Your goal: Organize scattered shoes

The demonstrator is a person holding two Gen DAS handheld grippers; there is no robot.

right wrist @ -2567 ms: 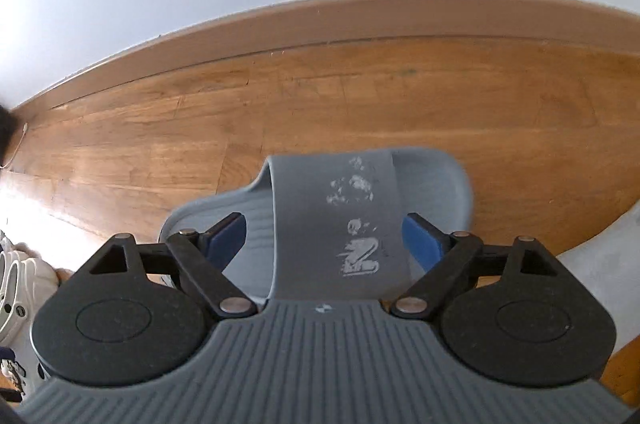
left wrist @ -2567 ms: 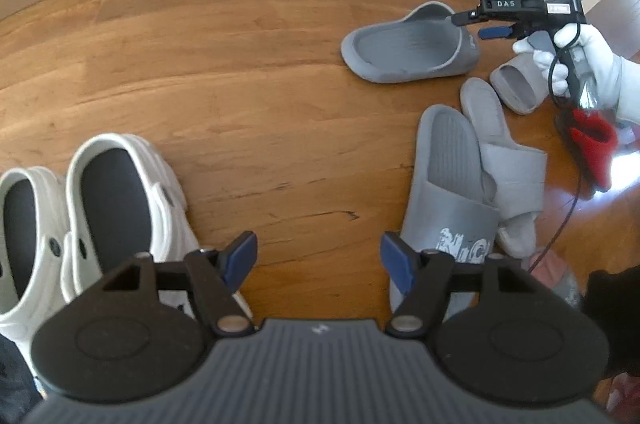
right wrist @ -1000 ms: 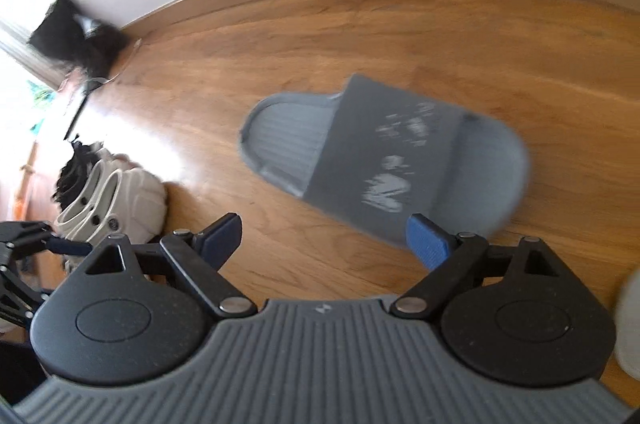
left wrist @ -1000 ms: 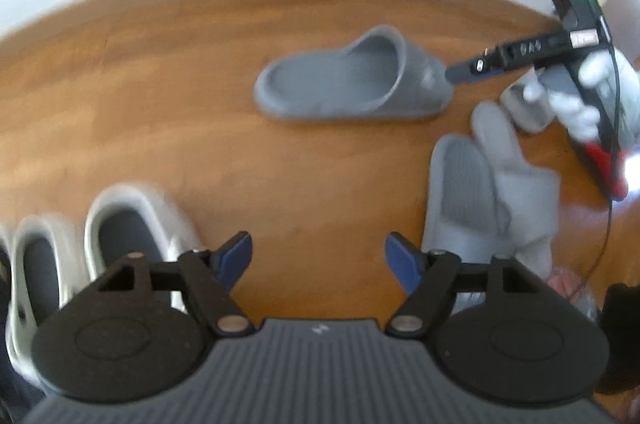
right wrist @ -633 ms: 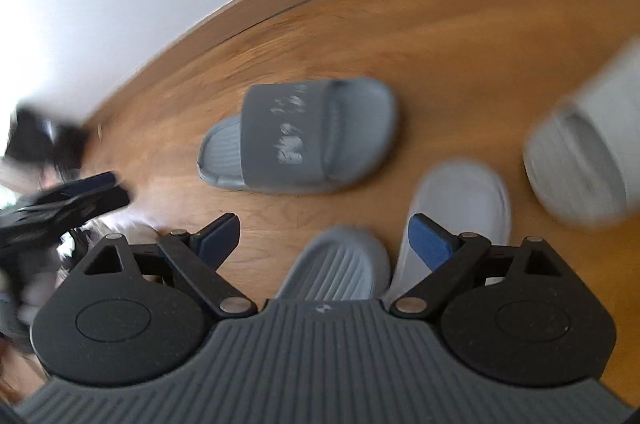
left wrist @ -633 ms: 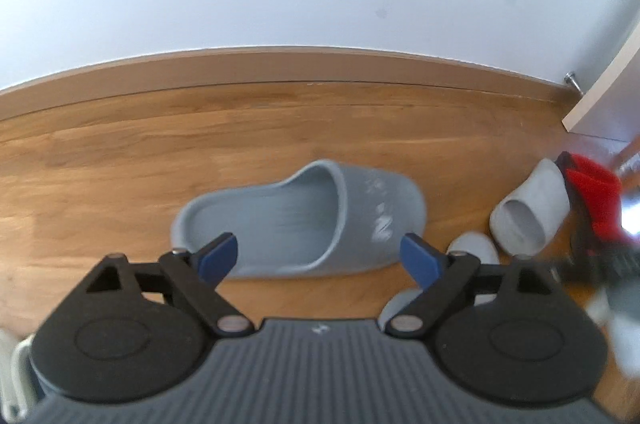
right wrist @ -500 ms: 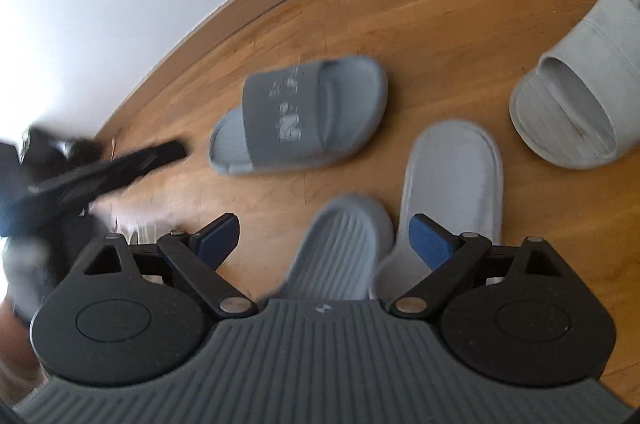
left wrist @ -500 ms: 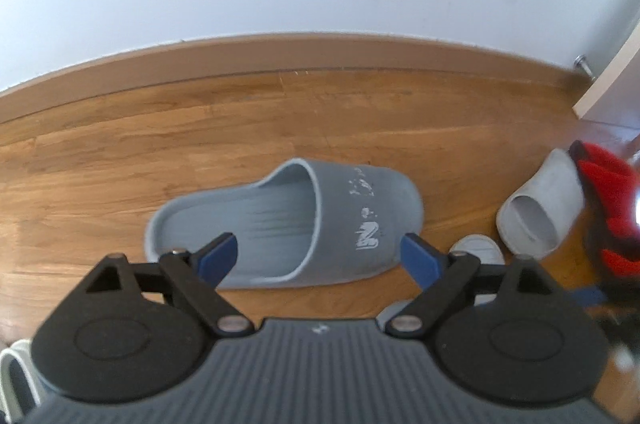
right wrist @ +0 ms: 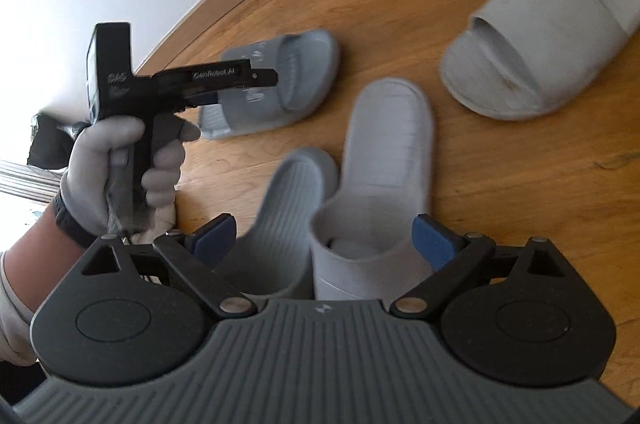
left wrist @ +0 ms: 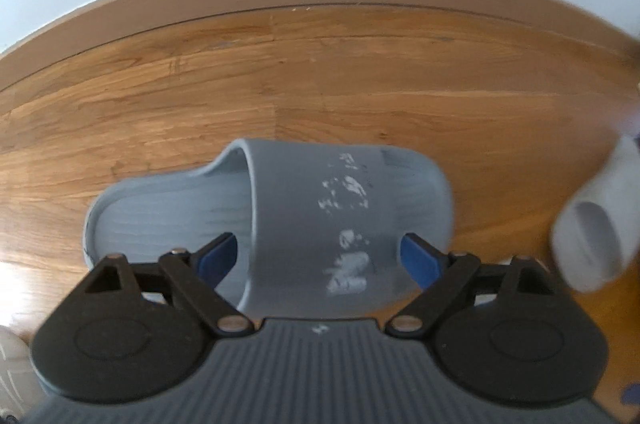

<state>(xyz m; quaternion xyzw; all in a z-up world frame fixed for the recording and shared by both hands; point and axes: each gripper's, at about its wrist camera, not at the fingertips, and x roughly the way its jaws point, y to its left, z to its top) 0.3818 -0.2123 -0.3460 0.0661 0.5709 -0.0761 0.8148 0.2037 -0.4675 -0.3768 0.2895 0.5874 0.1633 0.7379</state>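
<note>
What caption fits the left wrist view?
Open left gripper straddling a grey printed slide on wood floor.

Left hand-held gripper (left wrist: 318, 256) has closed in over dark grey slide (left wrist: 280, 220)

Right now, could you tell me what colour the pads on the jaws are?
Blue pads, seen best in the right wrist view.
</note>
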